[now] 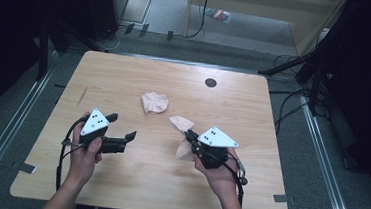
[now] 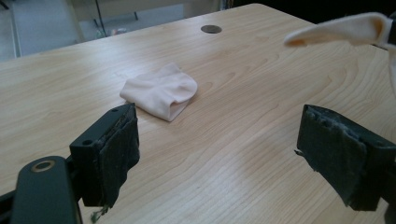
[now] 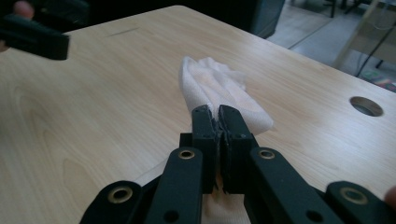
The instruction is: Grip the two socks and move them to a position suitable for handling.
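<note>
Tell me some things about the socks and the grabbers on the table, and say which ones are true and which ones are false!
1. The right gripper has its jaws shut on a pale sock. True.
2. The left gripper is holding a sock too. False: its jaws stand wide apart with nothing between them.
3. A second sock lies folded on the wooden table, apart from both grippers. True.
4. The round hole in the table is covered by a sock. False: the hole is bare, near the far edge.
5. There are three socks on the table. False: there are two, one held and one lying.
</note>
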The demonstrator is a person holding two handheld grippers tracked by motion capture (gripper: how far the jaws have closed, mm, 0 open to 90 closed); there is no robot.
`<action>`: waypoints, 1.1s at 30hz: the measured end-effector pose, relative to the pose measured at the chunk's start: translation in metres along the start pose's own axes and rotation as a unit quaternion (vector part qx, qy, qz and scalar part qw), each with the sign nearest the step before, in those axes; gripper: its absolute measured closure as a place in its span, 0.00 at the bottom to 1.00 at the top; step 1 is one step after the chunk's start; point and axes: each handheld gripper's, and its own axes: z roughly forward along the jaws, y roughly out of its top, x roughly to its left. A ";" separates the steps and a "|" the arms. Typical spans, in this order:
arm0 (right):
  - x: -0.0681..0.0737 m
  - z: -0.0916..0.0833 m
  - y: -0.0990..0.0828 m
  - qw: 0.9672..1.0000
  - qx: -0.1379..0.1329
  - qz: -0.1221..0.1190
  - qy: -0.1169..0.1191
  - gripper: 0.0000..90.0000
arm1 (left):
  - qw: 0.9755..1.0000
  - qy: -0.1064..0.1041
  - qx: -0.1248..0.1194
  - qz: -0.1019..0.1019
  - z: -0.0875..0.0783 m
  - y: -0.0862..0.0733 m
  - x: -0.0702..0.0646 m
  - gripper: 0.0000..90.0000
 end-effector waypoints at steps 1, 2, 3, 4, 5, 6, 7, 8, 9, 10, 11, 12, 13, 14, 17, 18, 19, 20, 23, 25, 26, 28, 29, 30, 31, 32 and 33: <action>0.000 0.000 0.000 1.000 0.000 0.000 0.000 0.97 | 1.000 0.000 0.000 0.000 0.000 0.000 0.000 0.15; 0.002 0.001 -0.001 1.000 0.001 -0.008 0.007 0.97 | 1.000 -0.003 0.001 0.002 0.000 -0.001 0.000 0.15; 0.005 0.004 -0.003 1.000 0.003 -0.016 0.014 0.97 | 1.000 -0.006 -0.001 0.001 0.001 -0.002 -0.001 0.15; 0.007 0.006 -0.004 1.000 0.007 -0.023 0.020 0.97 | 1.000 -0.010 -0.001 -0.001 0.001 -0.004 -0.001 0.15; 0.009 0.008 -0.006 0.999 0.011 -0.033 0.028 0.97 | 1.000 -0.013 -0.003 -0.004 0.002 -0.007 -0.001 0.15; 0.011 0.010 -0.008 0.998 0.014 -0.040 0.036 0.97 | 1.000 -0.014 -0.003 -0.005 0.002 -0.010 -0.001 0.15; 0.014 0.014 -0.013 0.997 0.019 -0.047 0.053 0.97 | 1.000 -0.015 -0.001 -0.006 0.003 -0.013 -0.001 0.15; 0.014 0.014 -0.013 0.997 0.019 -0.047 0.053 0.97 | 1.000 -0.014 0.003 -0.003 0.003 -0.014 0.000 0.15; 0.015 0.015 -0.015 0.997 0.019 -0.050 0.061 0.97 | 1.000 -0.014 0.004 -0.004 0.004 -0.016 0.000 0.15; 0.017 0.018 -0.017 0.996 0.020 -0.055 0.068 0.97 | 1.000 -0.015 0.006 -0.005 0.004 -0.017 0.001 0.15; 0.019 0.020 -0.020 0.995 0.024 -0.059 0.073 0.97 | 1.000 -0.014 0.005 -0.007 0.004 -0.018 0.001 0.15; 0.021 0.023 -0.022 0.995 0.029 -0.063 0.077 0.97 | 1.000 -0.014 0.006 -0.007 0.004 -0.020 0.002 0.15; 0.023 0.027 -0.025 0.993 0.034 -0.069 0.085 0.97 | 1.000 -0.015 0.007 -0.008 0.004 -0.021 0.002 0.15; 0.025 0.030 -0.027 0.993 0.037 -0.072 0.089 0.97 | 1.000 -0.014 0.008 -0.009 0.004 -0.022 0.003 0.15; 0.033 0.039 -0.033 0.989 0.049 -0.090 0.103 0.97 | 1.000 -0.015 0.012 -0.012 0.005 -0.025 0.003 0.15; 0.037 0.045 -0.037 0.986 0.055 -0.105 0.115 0.96 | 1.000 -0.018 0.014 -0.014 0.006 -0.026 0.003 0.15; 0.038 0.047 -0.038 0.986 0.055 -0.105 0.115 0.93 | 1.000 -0.019 0.014 -0.016 0.007 -0.027 0.003 0.15; 0.038 0.047 -0.038 0.986 0.055 -0.105 0.115 0.93 | 1.000 -0.020 0.015 -0.016 0.008 -0.028 0.002 0.15; 0.037 0.051 -0.039 0.987 0.047 -0.091 0.128 0.53 | 0.999 -0.021 0.022 -0.013 0.011 -0.029 0.001 0.15; 0.030 0.045 -0.036 0.988 0.050 -0.072 0.128 0.48 | 0.999 -0.021 0.024 -0.013 0.013 -0.030 0.001 0.15; 0.026 0.041 -0.034 0.989 0.046 -0.060 0.128 0.47 | 0.999 -0.023 0.026 -0.013 0.014 -0.031 0.002 0.15; 0.017 0.029 -0.033 0.992 0.039 -0.031 0.119 0.46 | 0.999 -0.023 0.028 -0.016 0.016 -0.031 0.002 0.16; 0.009 0.017 -0.036 0.995 0.057 -0.002 0.086 0.48 | 0.999 -0.022 0.032 -0.014 0.018 -0.032 0.003 0.16; 0.009 0.017 -0.036 0.995 0.057 -0.002 0.086 0.48 | 0.999 -0.022 0.032 -0.014 0.018 -0.032 0.003 0.16; 0.007 0.013 -0.038 0.995 0.064 0.007 0.077 0.50 | 0.999 -0.019 0.036 -0.018 0.020 -0.032 0.003 0.16; 0.006 0.008 -0.043 0.994 0.075 0.030 0.067 0.53 | 0.999 -0.013 0.041 -0.020 0.022 -0.032 0.003 0.16; 0.006 0.003 -0.049 0.993 0.083 0.053 0.058 0.54 | 0.999 -0.011 0.046 -0.025 0.025 -0.032 0.004 0.17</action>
